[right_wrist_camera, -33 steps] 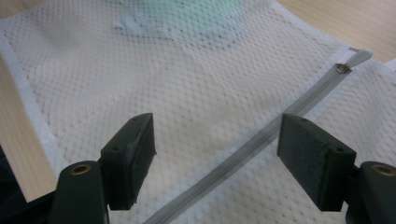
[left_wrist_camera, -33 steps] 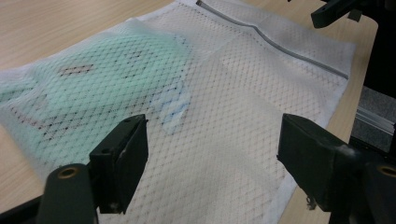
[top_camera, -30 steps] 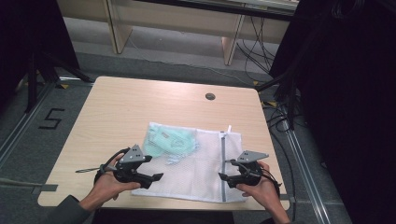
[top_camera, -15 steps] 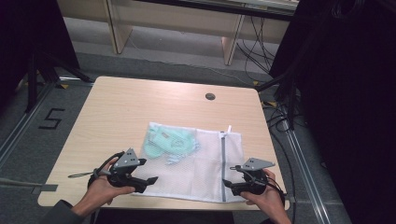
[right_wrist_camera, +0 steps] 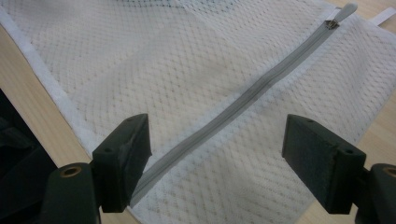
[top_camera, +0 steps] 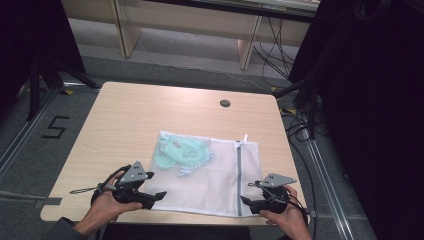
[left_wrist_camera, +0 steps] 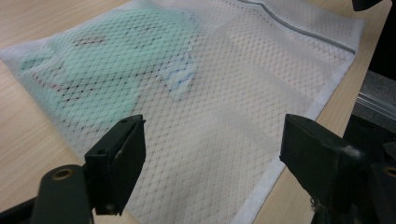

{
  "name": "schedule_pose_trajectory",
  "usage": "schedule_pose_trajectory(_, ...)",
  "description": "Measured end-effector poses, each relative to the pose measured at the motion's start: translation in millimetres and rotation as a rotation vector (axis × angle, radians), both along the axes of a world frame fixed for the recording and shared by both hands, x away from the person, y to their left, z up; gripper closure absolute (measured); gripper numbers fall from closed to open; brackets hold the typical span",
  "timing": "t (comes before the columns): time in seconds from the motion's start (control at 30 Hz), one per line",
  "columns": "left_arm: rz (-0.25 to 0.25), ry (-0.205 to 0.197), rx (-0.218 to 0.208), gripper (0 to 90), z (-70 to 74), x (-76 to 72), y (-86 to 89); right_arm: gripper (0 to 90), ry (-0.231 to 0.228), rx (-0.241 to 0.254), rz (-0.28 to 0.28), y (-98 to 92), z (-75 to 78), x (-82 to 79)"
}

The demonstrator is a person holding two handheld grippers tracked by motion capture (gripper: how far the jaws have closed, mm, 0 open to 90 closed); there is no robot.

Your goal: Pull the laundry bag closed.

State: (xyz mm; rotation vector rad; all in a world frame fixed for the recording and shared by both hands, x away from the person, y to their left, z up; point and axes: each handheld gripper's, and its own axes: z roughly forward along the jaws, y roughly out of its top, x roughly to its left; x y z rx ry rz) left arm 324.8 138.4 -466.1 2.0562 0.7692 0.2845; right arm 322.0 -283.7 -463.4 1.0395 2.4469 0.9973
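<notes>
At the near edge of the table [top_camera: 125,115], the left gripper [top_camera: 155,196] and the right gripper [top_camera: 246,201] are held with jaws spread wide, gripping nothing. Between them, a white mesh bag [top_camera: 215,175] lies flat, its grey zipper [right_wrist_camera: 243,100] closed, at the right. Farther left, a green cloth [top_camera: 177,152] is seen inside the bag.

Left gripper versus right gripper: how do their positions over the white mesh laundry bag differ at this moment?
The left gripper sits at the near left corner of the white mesh laundry bag, facing the pale green garment inside it. The right gripper sits near the bag's right end, its jaws either side of the grey zipper. The left one points rightward, the right one leftward. Both are open, gripping nothing, low over the bag's near edge on the wooden table.
</notes>
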Motion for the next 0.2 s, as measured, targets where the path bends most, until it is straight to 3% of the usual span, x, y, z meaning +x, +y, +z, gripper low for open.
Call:
schedule_pose_trajectory(0.07,-0.021,-0.001,0.017,22.1,1.3,1.1,1.1,24.3,-0.003,-0.004,0.000,-0.1,-0.5,0.4)
schedule_pose_trajectory(0.2,-0.009,-0.006,0.005,22.0,0.1,1.2,0.4,23.9,0.011,-0.006,-0.013,-0.6,0.1,0.0)
